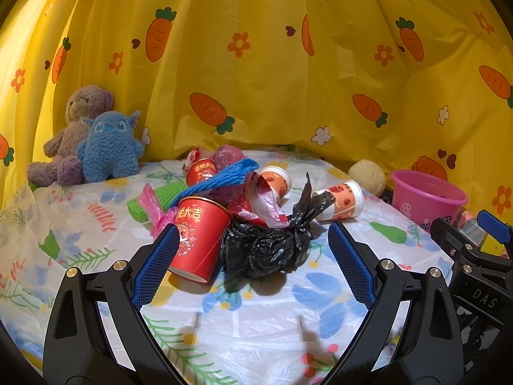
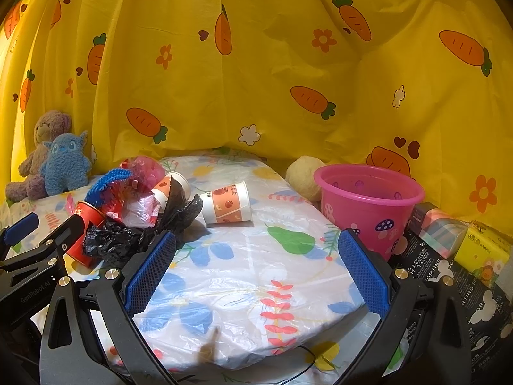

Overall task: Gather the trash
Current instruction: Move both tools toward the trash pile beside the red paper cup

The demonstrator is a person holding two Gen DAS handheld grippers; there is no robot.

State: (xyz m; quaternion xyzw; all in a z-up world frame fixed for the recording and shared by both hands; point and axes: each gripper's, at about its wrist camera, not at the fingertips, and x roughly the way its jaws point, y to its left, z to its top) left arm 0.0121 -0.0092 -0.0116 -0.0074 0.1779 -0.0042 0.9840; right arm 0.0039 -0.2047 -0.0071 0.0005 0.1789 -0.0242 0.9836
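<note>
While my left gripper (image 1: pixel 253 256) is hanging with fingers spread wide around the crumpled black bag (image 1: pixel 266 247) and red cup (image 1: pixel 198 240) on the desk (image 1: pixel 256 320), my right gripper (image 2: pixel 256 272) is hovering empty, fingers apart, near the pink bucket (image 2: pixel 368 205).

The right gripper (image 2: pixel 256 272) hangs wide over the floral tabletop (image 2: pixel 243 282), holding nothing. A toppled paper cup (image 2: pixel 226 203) lies beyond, a crumpled black bag (image 2: pixel 128 237) at far left, a pink bucket (image 2: pixel 368 205) at right.
</note>
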